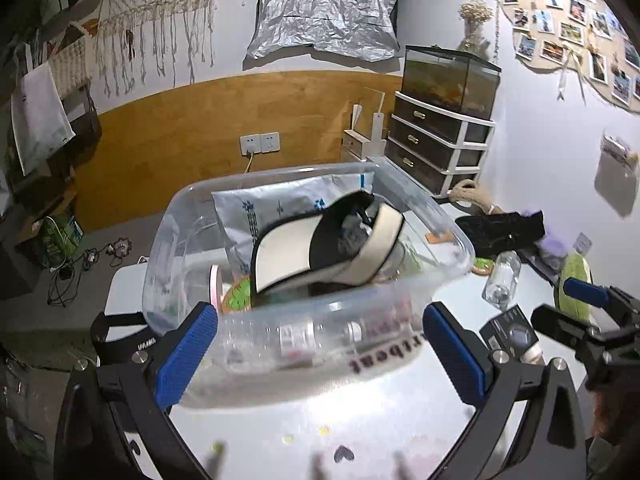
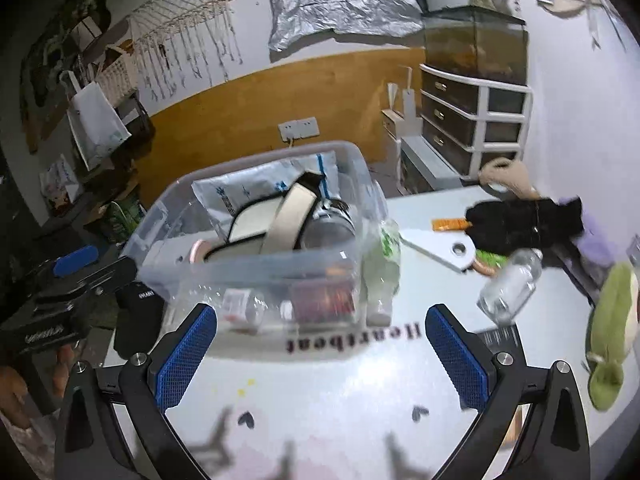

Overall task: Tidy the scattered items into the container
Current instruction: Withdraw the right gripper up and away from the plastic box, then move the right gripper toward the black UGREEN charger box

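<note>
The left gripper (image 1: pixel 320 356) has its jaws wide apart and holds nothing; its blue pads (image 1: pixel 186 360) stand on either side of the near wall of the clear plastic container (image 1: pixel 168 240), not touching it. The right gripper (image 2: pixel 320 356) also has its jaws fully spread and empty, with the container (image 2: pixel 160 224) just ahead of them and a little to the left.

Inside the container lies a black and cream slipper (image 1: pixel 320 248), which leans on a silver mailing bag (image 1: pixel 280 200) with blue print too blurred to read. A small bottle with a white label (image 1: pixel 296 338) shows through the near wall; its text is not legible.

On the white counter (image 2: pixel 340 392), between the right jaws and the container, the word "Heartbeat" (image 2: pixel 354 338) is printed upside down.

To the right of the right jaws, items lie scattered on the counter: a clear empty bottle (image 2: pixel 510 288), a green plush toy (image 2: pixel 610 332), a black cloth (image 2: pixel 524 220) and an orange packet (image 2: pixel 450 224). A dark box (image 1: pixel 510 330) sits just beyond the right finger of the left gripper.
</note>
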### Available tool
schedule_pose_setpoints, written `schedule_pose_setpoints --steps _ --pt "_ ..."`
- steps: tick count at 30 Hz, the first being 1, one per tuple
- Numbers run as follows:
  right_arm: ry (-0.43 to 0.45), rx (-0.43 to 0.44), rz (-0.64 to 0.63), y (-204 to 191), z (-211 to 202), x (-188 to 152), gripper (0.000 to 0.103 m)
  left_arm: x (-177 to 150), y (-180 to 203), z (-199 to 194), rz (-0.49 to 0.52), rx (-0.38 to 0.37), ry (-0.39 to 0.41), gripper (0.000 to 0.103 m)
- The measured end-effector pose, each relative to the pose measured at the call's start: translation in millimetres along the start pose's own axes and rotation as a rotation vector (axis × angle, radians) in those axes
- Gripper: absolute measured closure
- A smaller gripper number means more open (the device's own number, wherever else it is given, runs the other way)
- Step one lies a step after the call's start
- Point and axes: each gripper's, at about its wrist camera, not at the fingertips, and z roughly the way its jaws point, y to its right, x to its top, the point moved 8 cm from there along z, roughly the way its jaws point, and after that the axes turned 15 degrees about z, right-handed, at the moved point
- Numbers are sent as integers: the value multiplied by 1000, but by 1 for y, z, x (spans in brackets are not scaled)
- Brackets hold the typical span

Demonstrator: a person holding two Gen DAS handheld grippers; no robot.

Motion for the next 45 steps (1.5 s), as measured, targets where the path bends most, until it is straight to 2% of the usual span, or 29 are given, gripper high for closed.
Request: schedule_pose_setpoints --steps 10,23,28,29,38,45 --pt "-33 -42 39 33 -13 -48 0 -41 29 -13 -52 -38 1 0" --pt "-100 -53 41 70 -14 -89 0 -68 60 -14 -95 -52 -20 0" --pt "-175 -50 50 90 -4 -102 22 -75 76 -8 -115 -65 -63 0" --pt "-187 -49 48 94 -2 -104 23 -76 81 -6 -117 -67 -73 0" --pt "-239 -63 -15 136 8 -109 24 -80 115 9 -145 -84 -95 0" --pt "-276 -101 -43 179 16 -117 24 -85 156 34 -108 -141 -133 2"
